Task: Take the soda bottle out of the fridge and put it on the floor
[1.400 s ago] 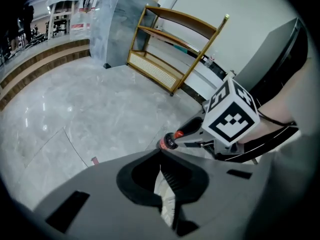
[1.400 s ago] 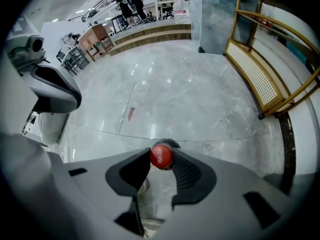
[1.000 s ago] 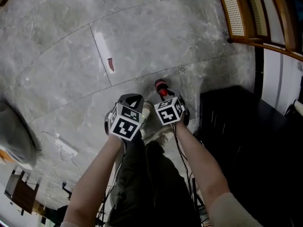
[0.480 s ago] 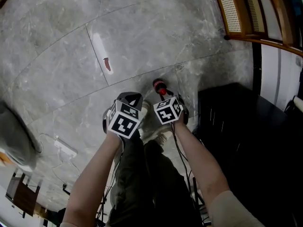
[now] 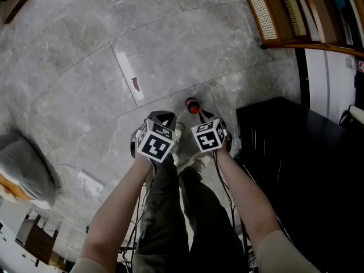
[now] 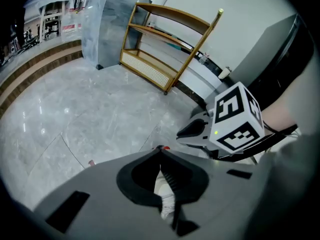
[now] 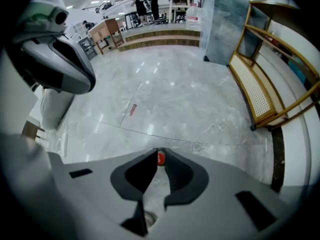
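One bottle (image 5: 193,106) stands upright on the floor (image 5: 85,84), red cap up, near the fridge's (image 5: 284,152) corner. The right gripper (image 5: 205,117) is nearest. Its jaws have just been closing to a slit and grip nothing, with the cap just past the tips. The left gripper (image 5: 162,117) is closed and empty. Shoes (image 5: 190,162) sit close by, and nothing's in the way.

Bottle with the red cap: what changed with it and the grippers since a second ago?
The right gripper has just been closing its jaws above the bottle without gripping it. The bottle stayed standing on the floor by the same tile line, and the left gripper stayed beside the right.
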A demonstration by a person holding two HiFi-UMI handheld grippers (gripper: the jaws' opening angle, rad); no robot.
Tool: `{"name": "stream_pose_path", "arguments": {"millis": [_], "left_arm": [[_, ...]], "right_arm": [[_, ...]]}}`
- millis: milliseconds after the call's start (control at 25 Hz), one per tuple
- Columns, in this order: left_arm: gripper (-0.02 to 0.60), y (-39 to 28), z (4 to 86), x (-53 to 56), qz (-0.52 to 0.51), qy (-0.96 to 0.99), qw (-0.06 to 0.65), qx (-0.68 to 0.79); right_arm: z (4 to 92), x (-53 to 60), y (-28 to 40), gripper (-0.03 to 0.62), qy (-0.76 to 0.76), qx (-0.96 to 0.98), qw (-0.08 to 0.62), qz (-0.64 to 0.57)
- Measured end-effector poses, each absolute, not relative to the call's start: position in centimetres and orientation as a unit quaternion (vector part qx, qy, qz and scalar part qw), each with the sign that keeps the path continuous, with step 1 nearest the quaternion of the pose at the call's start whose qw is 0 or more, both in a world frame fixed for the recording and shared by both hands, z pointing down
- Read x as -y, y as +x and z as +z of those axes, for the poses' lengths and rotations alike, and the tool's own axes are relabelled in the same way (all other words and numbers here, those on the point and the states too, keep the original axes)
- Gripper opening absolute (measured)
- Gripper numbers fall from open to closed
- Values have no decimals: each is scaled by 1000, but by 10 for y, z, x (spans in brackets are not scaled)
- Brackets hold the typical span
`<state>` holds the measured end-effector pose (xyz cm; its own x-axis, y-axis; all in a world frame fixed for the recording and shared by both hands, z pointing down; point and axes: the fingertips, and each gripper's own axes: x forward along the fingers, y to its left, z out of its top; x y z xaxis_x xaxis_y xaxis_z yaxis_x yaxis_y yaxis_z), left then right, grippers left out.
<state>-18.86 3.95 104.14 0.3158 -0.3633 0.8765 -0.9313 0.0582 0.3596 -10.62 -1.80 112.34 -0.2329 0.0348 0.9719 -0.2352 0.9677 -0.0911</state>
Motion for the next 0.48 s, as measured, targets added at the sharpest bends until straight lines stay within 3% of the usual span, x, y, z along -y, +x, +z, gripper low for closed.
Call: {"name": "stream_pose_path", "arguments": {"millis": [320, 480], "left_arm": [[6, -179, 951, -19, 263, 648, 484, 525], [6, -170, 905, -14, 322, 675, 420, 514]], "right_arm": [[1002, 43, -104, 11, 167, 810, 533, 180], [938, 44, -99, 5, 181, 827, 498, 189]]}}
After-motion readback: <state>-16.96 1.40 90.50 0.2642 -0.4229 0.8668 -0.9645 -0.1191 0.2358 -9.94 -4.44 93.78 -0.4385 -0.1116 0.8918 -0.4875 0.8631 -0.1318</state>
